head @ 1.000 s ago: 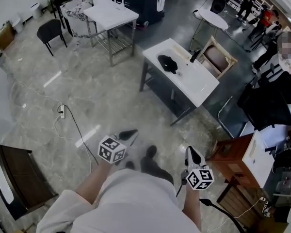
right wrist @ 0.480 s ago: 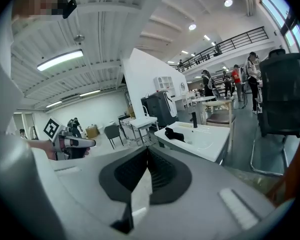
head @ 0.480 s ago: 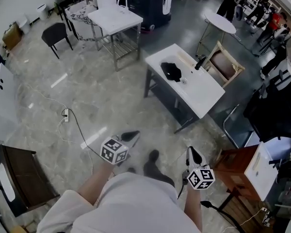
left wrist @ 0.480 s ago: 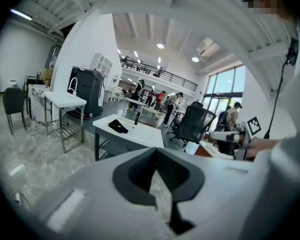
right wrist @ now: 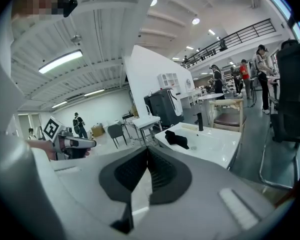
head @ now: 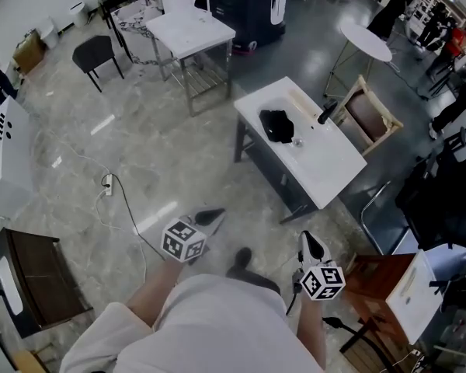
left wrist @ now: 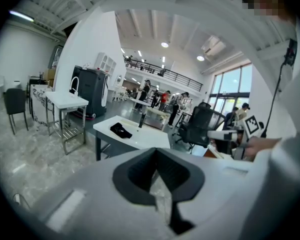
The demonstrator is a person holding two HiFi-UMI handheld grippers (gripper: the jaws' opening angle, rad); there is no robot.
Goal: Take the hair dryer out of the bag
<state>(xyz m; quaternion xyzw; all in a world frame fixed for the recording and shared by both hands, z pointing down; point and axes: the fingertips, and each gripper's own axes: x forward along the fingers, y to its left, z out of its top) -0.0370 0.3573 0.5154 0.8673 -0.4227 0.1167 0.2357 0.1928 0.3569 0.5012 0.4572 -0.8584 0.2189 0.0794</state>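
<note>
1. Fingers of left gripper (head: 210,217) pressed together, nothing btwn, low over floor.
2. Black bag (head: 277,125) lies on white table (head: 330,158), well ahead of both grippers.
3. Fingers of right gripper (head: 309,243) also pressed together, empty.

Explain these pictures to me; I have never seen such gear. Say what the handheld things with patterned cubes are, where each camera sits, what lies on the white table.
No robot: a person holds a two-jaw gripper in each hand, the left gripper and right gripper; the patterned cubes belong to them. One picture comes from a camera on the person's head, looking down. The other two come from cameras riding on each gripper, looking along its jaws. Both pairs of jaws are shut, holding nothing. Ahead stands a white rectangular table bearing a soft black bag and a dark upright object I cannot identify.
</note>
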